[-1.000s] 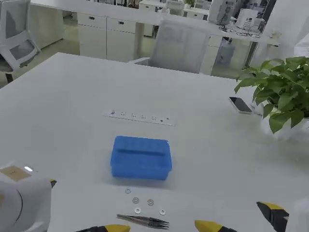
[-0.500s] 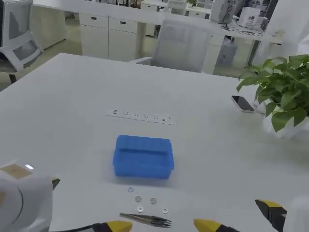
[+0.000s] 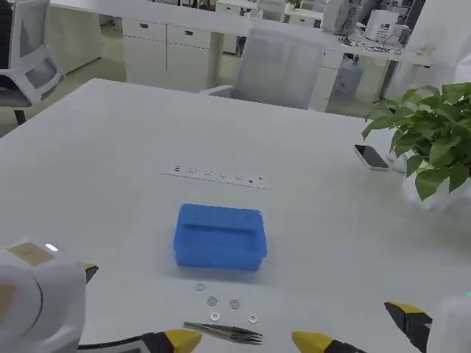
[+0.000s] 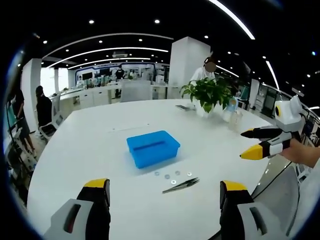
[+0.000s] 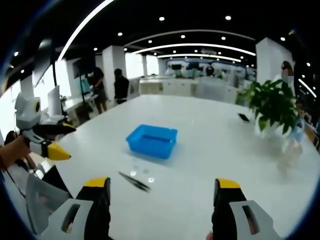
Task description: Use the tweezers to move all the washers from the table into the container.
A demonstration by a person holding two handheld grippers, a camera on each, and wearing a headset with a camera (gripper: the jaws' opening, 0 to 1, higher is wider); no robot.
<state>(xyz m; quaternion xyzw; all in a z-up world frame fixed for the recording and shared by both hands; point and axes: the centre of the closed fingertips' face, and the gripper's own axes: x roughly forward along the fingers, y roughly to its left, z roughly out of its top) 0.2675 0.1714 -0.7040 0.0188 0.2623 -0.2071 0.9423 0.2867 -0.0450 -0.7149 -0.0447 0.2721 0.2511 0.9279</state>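
The left claw [image 4: 165, 186] is spread wide and holds nothing, its yellow-tipped jaws hanging over the near edge of the white counter [image 3: 110, 162]. The right claw [image 5: 162, 183] is also spread wide and empty, hovering above the near edge to the other side. Between the two claws, a pair of slim metal tweezers [image 3: 224, 332] lies flat on the counter, touched by neither. Five small silver washers [image 3: 234, 304] lie scattered on the counter just beyond the tweezers, between them and a blue rectangular plastic container [image 3: 219, 235], whose inside is too dim to make out. Farther back, a row of sockets [image 3: 215, 177] sits flush in the counter. A dark phone [image 3: 370, 157] lies near a leafy green potted plant [image 3: 430, 140] on the right.
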